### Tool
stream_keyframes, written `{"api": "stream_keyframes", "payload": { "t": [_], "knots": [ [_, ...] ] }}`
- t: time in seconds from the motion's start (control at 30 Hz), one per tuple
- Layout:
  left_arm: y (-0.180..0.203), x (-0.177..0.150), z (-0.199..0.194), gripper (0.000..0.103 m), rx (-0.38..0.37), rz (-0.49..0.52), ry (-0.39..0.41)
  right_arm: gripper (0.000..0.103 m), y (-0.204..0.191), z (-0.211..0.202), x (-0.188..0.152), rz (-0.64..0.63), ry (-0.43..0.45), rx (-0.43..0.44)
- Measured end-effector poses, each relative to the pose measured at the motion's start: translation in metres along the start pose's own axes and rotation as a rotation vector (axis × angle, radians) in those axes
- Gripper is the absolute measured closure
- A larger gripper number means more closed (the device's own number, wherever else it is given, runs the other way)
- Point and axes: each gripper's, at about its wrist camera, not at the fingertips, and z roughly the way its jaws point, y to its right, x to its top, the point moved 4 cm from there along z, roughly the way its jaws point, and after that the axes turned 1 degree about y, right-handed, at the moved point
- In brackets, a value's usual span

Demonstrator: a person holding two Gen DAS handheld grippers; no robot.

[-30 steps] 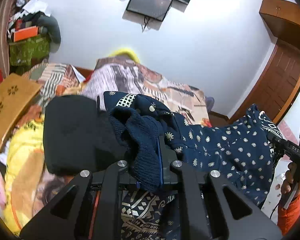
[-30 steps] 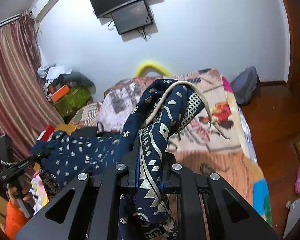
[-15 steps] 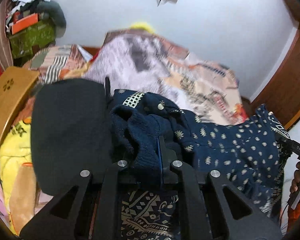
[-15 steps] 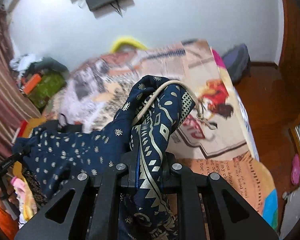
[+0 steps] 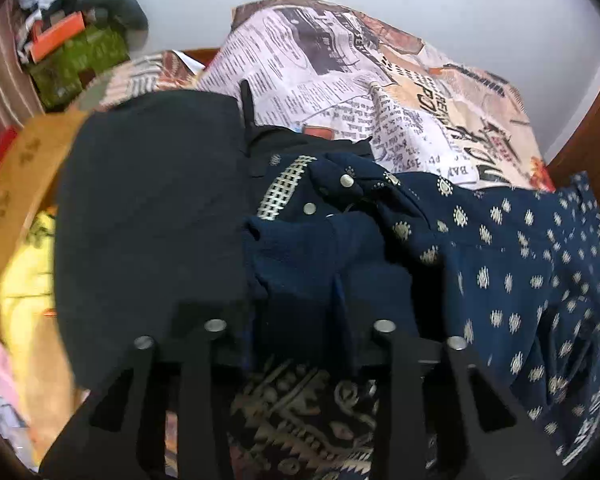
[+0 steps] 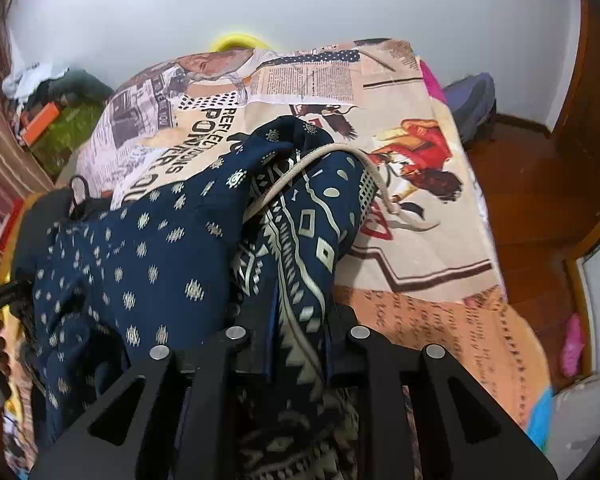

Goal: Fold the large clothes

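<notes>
A: Left gripper (image 5: 300, 332) first. Jaws opening, navy cloth bunched between them but no longer pinched tight; letting go, by the look of it.

B: And the right gripper (image 6: 298, 344)?

A: Also opening, only slightly. Patterned hem of the same navy garment (image 6: 140, 264) between its 2 fingers, cream drawstring (image 6: 340, 152) looping over the top. Hard to say whether the pads still press; probably a loose hold.

B: Lie of the garment from there?

A: Stretched between the 2 grippers, long axis running side to side across the near part of the bed (image 6: 420, 240). Dotted panel sagging in the middle, geometric border hanging below both sets of jaws. Collar with buttons just ahead of the left gripper.

B: Nearer hand?

A: Neither; each at 1 end. Left end crowded, though: touching a folded black garment (image 5: 148, 220) on that side, overlapping its edge.

B: Room to work?

A: Plenty beyond the right gripper, bare newspaper-print bedspread up to the far edge and out to the right edge, then wooden floor (image 6: 540, 200). Left side cluttered: wooden board (image 5: 16, 184), yellow cloth (image 5: 24, 280). Best guess: lay flat toward the open right half, away from the black pile.
</notes>
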Motion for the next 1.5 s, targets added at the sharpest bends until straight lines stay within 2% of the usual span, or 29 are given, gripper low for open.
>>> {"api": "stream_keyframes", "payload": {
  "t": [0.13, 0.53, 0.63, 0.7, 0.77, 0.9, 1.03, 1.3, 1.5],
  "knots": [
    [-0.002, -0.006, -0.025, 0.054, 0.018, 0.031, 0.01, 0.084, 0.003, -0.019, -0.008, -0.004, -0.012, -0.002],
    [-0.012, -0.047, -0.123, 0.048, -0.022, 0.08, 0.079, 0.083, -0.01, -0.134, -0.047, -0.097, 0.103, 0.039],
    [-0.015, -0.064, -0.142, 0.047, -0.028, 0.084, 0.081, 0.073, -0.017, -0.153, -0.06, -0.122, 0.131, 0.042],
    [-0.018, -0.075, -0.152, 0.045, -0.034, 0.086, 0.08, 0.057, -0.021, -0.166, -0.071, -0.141, 0.159, 0.034],
    [-0.021, -0.09, -0.159, 0.043, -0.041, 0.083, 0.072, 0.055, -0.024, -0.175, -0.083, -0.157, 0.175, 0.031],
    [-0.027, -0.131, -0.161, 0.042, -0.099, 0.052, 0.003, 0.055, -0.029, -0.183, -0.109, -0.164, 0.157, 0.041],
    [-0.032, -0.17, -0.155, 0.042, -0.117, 0.026, -0.061, 0.055, -0.031, -0.185, -0.136, -0.163, 0.13, 0.037],
    [-0.031, -0.235, -0.139, 0.042, -0.205, -0.055, -0.175, 0.055, -0.013, -0.154, -0.185, -0.049, -0.017, 0.028],
    [-0.027, -0.266, -0.118, 0.042, -0.353, -0.174, -0.274, 0.055, -0.006, -0.135, -0.215, 0.035, -0.111, 0.073]
  ]
}}
